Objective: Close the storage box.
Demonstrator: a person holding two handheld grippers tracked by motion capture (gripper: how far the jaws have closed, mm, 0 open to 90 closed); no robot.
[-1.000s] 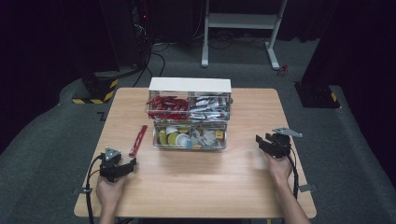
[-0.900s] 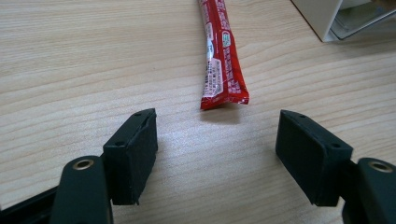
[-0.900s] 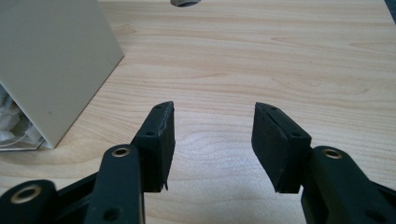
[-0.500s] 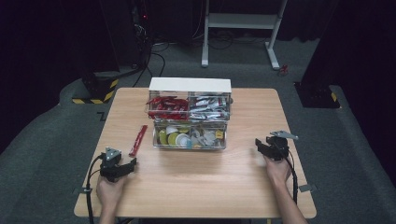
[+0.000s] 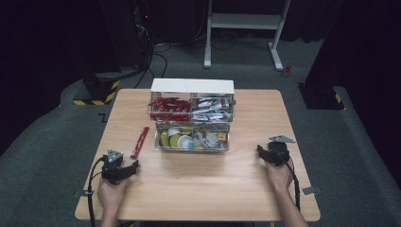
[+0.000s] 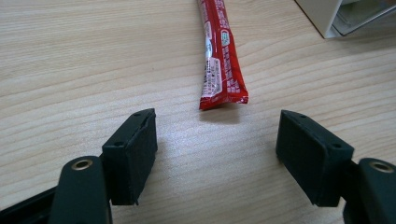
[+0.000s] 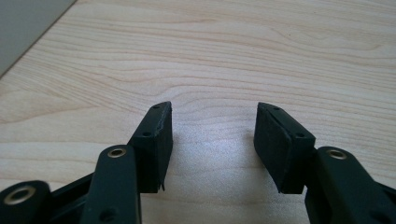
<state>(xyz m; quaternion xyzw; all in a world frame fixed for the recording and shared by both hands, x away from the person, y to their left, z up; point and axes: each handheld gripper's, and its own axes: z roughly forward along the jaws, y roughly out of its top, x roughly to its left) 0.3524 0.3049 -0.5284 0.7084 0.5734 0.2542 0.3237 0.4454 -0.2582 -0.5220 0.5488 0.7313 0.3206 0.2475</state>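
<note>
A red stick sachet (image 5: 140, 141) lies flat on the wooden table (image 5: 198, 189), just left of a clear organiser box (image 5: 226, 143). My left gripper (image 5: 135, 165) rests low at the front left, open, with nothing between its jaws. In the left gripper view the sachet's (image 6: 218, 56) near end lies just beyond the left gripper (image 6: 217, 126). My right gripper (image 5: 260, 150) sits at the front right, pointing left over bare wood. The right gripper (image 7: 214, 112) is open and empty, and its jaws have just been opening.
The organiser holds red sachets (image 5: 170, 105) and silver packets (image 5: 211, 106) in its back compartments, and round lids and small items (image 5: 182, 139) in the front one. A white stand (image 5: 243, 21) and cables lie on the floor beyond the table.
My right gripper has sunk a little toward the table and its jaws stand wider. The left gripper and the sachet have not moved.
</note>
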